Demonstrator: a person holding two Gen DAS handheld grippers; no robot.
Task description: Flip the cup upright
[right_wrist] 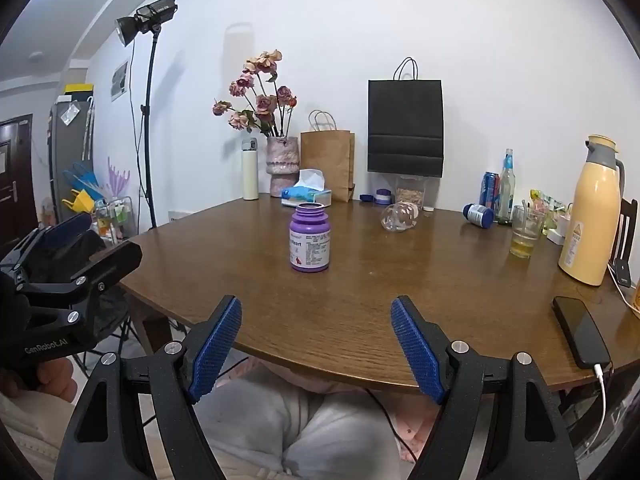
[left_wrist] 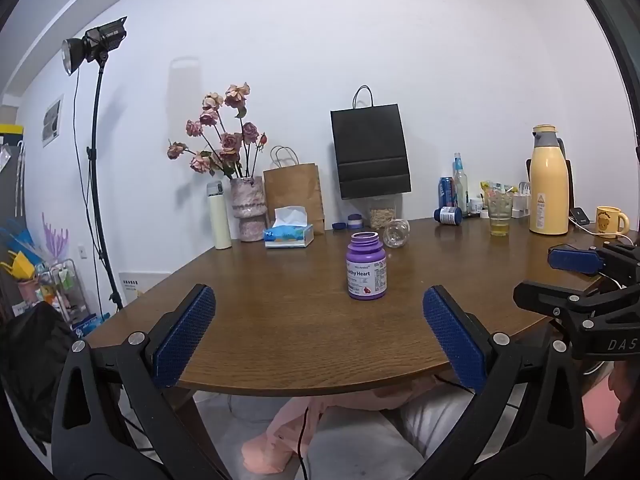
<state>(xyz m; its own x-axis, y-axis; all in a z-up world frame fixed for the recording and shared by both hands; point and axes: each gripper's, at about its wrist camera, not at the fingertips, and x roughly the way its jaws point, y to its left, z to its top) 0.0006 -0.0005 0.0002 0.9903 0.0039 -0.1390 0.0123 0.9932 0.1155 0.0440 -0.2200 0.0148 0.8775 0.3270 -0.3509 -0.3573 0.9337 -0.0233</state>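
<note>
Cup [left_wrist: 396, 233] on side — both grippers [left_wrist: 319, 312] [right_wrist: 316, 322] wide, empty.

A clear cup [left_wrist: 396, 233] is seen lying on its side on a wooden table [left_wrist: 280, 320], behind an upright purple bottle [left_wrist: 366, 266].

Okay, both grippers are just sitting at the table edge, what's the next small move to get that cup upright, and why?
Probably reach the right hand-held gripper forward past the purple bottle toward the clear cup: it lies on its side, and both grippers are open, empty and short of it.
</note>
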